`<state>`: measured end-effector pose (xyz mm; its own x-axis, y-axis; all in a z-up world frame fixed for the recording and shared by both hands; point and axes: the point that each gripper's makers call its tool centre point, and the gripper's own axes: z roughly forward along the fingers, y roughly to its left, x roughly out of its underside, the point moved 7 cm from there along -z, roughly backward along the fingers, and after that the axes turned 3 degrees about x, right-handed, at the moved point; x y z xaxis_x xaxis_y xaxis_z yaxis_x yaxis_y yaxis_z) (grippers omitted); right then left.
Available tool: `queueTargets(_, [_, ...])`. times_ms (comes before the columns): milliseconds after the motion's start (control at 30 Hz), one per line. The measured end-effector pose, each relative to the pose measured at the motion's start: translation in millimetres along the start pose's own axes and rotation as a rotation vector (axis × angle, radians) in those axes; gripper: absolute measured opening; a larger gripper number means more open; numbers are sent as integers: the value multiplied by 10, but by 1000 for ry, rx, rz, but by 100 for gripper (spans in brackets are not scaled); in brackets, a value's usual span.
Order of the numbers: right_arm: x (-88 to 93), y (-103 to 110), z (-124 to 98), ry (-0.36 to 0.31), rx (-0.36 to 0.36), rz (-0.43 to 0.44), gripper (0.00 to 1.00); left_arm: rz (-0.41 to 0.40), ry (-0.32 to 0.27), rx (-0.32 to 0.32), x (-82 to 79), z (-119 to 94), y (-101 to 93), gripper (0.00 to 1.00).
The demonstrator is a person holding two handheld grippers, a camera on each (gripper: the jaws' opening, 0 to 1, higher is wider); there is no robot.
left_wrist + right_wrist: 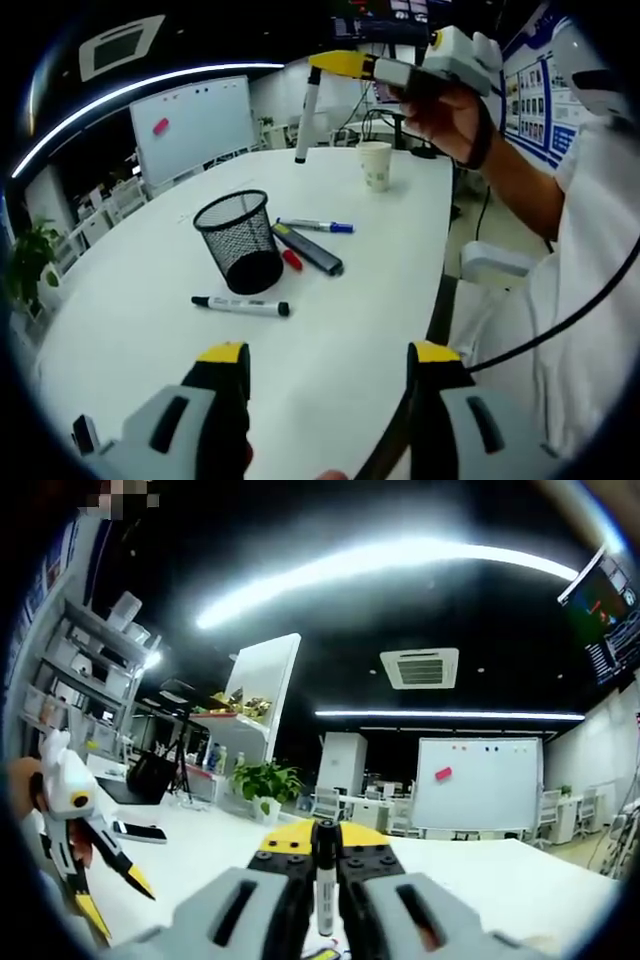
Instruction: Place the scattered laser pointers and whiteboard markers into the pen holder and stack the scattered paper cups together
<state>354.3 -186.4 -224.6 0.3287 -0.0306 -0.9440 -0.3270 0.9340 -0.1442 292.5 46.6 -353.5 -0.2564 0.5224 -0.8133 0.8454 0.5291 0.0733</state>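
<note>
Your right gripper [327, 852] is clamped on a white whiteboard marker with a black cap [306, 115]. In the left gripper view the gripper is raised above the far part of the white oval table [330, 370], and the marker hangs nearly upright from its yellow tips, cap end up at the jaws. In the right gripper view the marker sits pinched between the two jaws, black end toward the camera.

Your left gripper [325, 362] is released, jaws spread wide with nothing between them, over the table's near edge. It also shows at the left of the right gripper view, jaws apart.

On the table:
- A black wire-mesh pen holder [238, 240] stands upright around the middle, well in from every edge.
- A second white marker with black cap [240, 306] lies flat just on the near side of the holder.
- A dark grey bar-shaped laser pointer [308, 250] lies just beside the holder, toward the right edge, with a small red-capped item [291, 260] next to it; can't tell what that one is.
- A white marker with a blue cap [317, 226] lies just beyond the pointer.
- A white paper cup [375, 165] stands upright near the far right edge, well apart from the holder.
</note>
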Motion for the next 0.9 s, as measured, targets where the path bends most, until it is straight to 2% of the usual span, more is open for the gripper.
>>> queueTargets(900, [-5,117,140,-10,-36,17,8,-7,-1,8,14,36,-19,64])
